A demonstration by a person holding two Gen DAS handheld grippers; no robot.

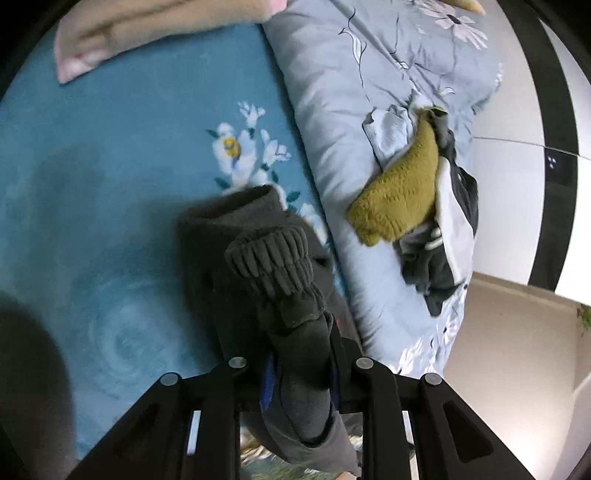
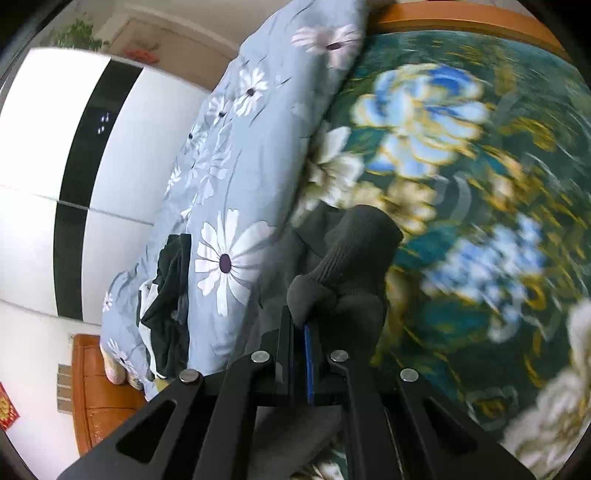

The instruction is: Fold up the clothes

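Observation:
My left gripper (image 1: 301, 354) is shut on a dark grey knitted garment (image 1: 266, 258); its ribbed cuff and folded body hang in front of the fingers above the blue floral bedspread (image 1: 92, 177). My right gripper (image 2: 301, 332) is shut on another bunched part of the same dark grey garment (image 2: 351, 266), held above a dark green floral blanket (image 2: 461, 184). A pile of other clothes, with an olive-green knit (image 1: 399, 192) and black-and-white pieces (image 1: 450, 229), lies on the light blue quilt (image 1: 332, 92).
The light blue flowered quilt (image 2: 240, 155) lies rolled along the bed, with dark clothes (image 2: 166, 295) on it. A beige and pink pillow (image 1: 122, 33) is at the far end. White and black wardrobe doors (image 2: 74, 147) and a wooden bed frame (image 2: 96, 387) stand beyond the bed.

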